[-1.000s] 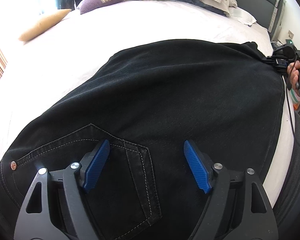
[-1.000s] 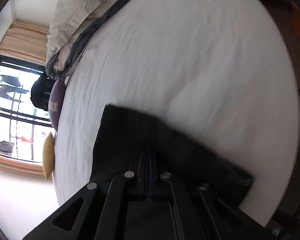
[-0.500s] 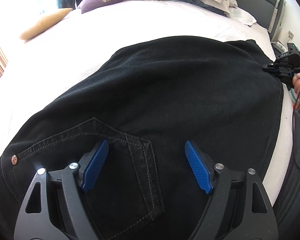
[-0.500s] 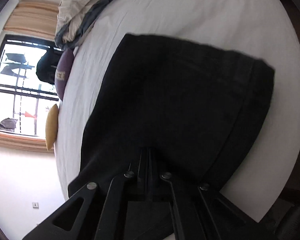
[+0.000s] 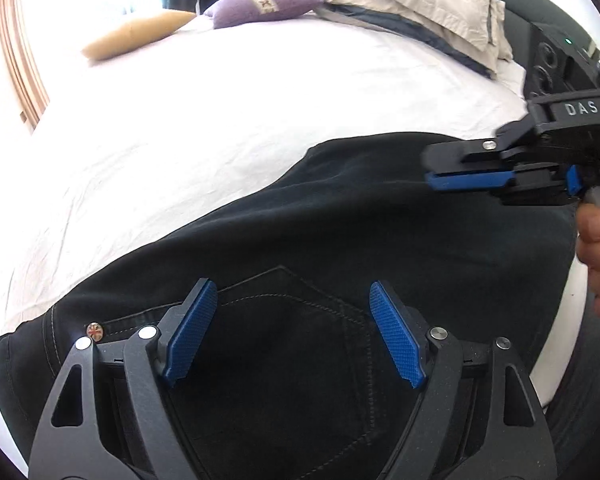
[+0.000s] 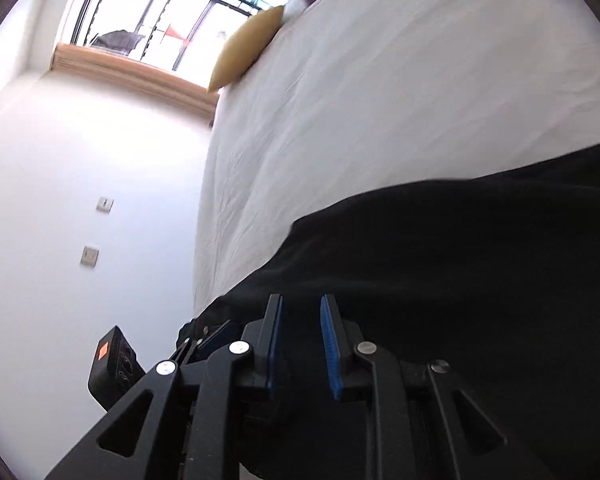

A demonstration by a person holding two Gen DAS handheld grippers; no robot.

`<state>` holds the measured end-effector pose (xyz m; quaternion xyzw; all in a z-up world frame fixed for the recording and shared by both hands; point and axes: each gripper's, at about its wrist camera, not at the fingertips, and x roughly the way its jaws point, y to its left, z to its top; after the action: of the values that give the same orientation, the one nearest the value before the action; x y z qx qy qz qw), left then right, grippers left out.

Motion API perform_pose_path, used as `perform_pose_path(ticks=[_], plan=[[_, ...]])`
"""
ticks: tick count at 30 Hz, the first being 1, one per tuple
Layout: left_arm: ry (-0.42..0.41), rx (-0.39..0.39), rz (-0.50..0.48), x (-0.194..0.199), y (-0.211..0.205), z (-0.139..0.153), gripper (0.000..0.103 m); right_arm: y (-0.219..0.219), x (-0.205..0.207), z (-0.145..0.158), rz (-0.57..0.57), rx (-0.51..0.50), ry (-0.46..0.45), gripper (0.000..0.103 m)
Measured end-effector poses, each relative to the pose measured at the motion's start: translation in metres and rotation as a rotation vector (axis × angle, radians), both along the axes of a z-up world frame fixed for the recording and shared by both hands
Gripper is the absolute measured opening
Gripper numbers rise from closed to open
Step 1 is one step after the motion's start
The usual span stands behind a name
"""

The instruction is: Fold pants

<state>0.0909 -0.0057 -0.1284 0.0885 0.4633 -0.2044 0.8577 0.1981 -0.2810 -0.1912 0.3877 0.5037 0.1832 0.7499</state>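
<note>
Black pants (image 5: 340,232) lie spread on the white bed (image 5: 220,112), near its close edge; back pocket (image 5: 284,360) faces up, stitching and a copper rivet (image 5: 94,328) visible beside it.

Left tool (image 5: 292,334): jaws wide apart, blue pads hanging over the pocket, one to each side of it. Nothing gripped; whether the pads touch the cloth I cannot tell.

Right tool (image 5: 466,178): seen from the left wrist view, it reaches in over the far side of the pants from the pocket, a hand (image 5: 598,256) on its handle. In its own view the right tool (image 6: 300,344) shows a narrow gap between the pads; jaws opening, dark cloth behind them, no fold seen pinched between.

Beyond the pants, at the far end of the bed: yellow cushion (image 5: 136,34), purple cushion (image 5: 260,6), folded beige bedding (image 5: 420,8).
</note>
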Motion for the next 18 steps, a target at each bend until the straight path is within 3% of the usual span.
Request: perform_pose_path(ticks=[2, 3, 4, 6, 9, 12, 14, 16, 18], plan=[[0.012, 0.003, -0.002, -0.007, 0.010, -0.005, 0.078, 0.018, 0.027, -0.028, 0.026, -0.013, 0.080, 0.021], [0.014, 0.012, -0.005, -0.013, 0.016, -0.008, 0.078, 0.016, 0.035, -0.037, 0.005, -0.037, 0.094, 0.005], [0.014, 0.020, -0.003, -0.020, 0.022, -0.012, 0.078, 0.010, 0.038, -0.044, -0.022, -0.011, 0.100, 0.000], [0.012, 0.005, 0.006, -0.030, 0.036, -0.016, 0.078, -0.007, 0.042, -0.048, -0.088, 0.055, 0.076, 0.000], [-0.003, -0.043, 0.020, -0.040, 0.051, -0.018, 0.078, -0.045, 0.036, -0.034, -0.258, -0.029, 0.020, 0.000], [-0.002, -0.047, 0.032, -0.042, 0.054, -0.017, 0.078, -0.089, 0.007, -0.030, -0.427, -0.046, 0.063, 0.000], [0.003, -0.036, 0.055, -0.039, 0.055, -0.014, 0.078, -0.105, -0.021, -0.018, -0.476, -0.057, 0.063, 0.000], [-0.017, -0.056, 0.069, -0.035, 0.048, -0.002, 0.078, -0.099, -0.043, -0.002, -0.394, -0.038, -0.002, 0.012], [-0.035, -0.071, 0.052, -0.035, 0.040, 0.006, 0.078, -0.080, -0.063, -0.001, -0.260, -0.018, -0.004, 0.033]])
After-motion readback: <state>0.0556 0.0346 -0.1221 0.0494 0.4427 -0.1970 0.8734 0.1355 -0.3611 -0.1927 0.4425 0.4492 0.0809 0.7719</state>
